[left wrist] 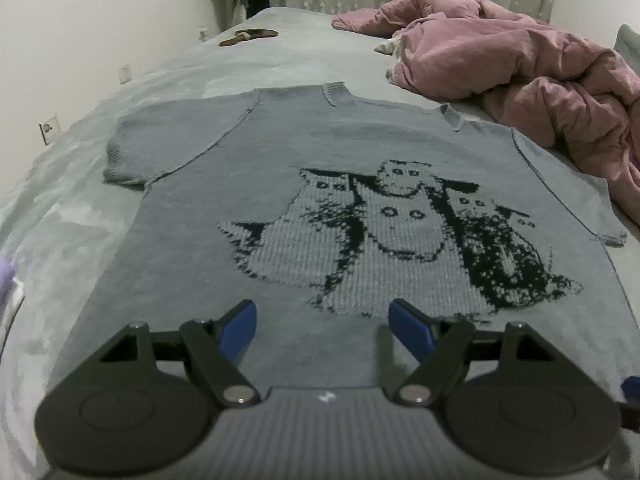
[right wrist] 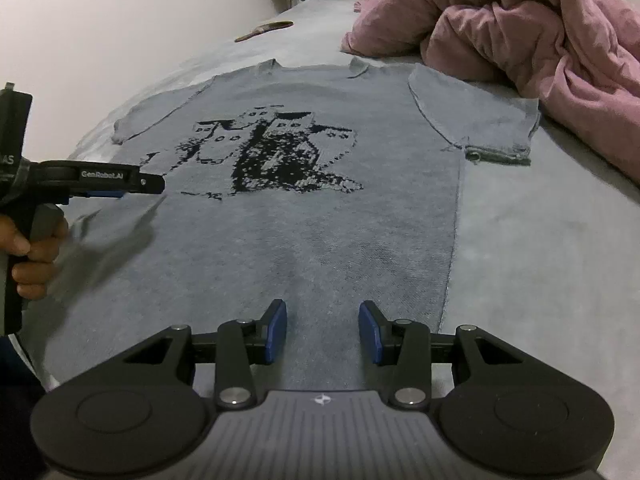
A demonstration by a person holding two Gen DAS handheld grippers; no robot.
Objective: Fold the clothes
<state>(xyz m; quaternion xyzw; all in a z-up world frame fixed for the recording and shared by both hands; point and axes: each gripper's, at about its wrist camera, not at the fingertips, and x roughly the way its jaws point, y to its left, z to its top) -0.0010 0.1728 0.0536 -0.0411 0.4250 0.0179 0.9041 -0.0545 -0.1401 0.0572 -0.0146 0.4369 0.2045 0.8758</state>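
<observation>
Covering grey bed [left wrist: 168, 80]: sweater [left wrist: 256, 184], pink duvet [left wrist: 532, 56].

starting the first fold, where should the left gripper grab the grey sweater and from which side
Probably the left short sleeve, at its ribbed cuff. The grey sweater lies flat, print up, and that sleeve sticks out sideways past the body, so its edge is free. Bring the open left gripper in from the outer left side, low along the bed.

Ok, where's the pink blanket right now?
The pink blanket lies bunched on the bed's far right in both views, just beyond the grey knit sweater's right sleeve.
</observation>
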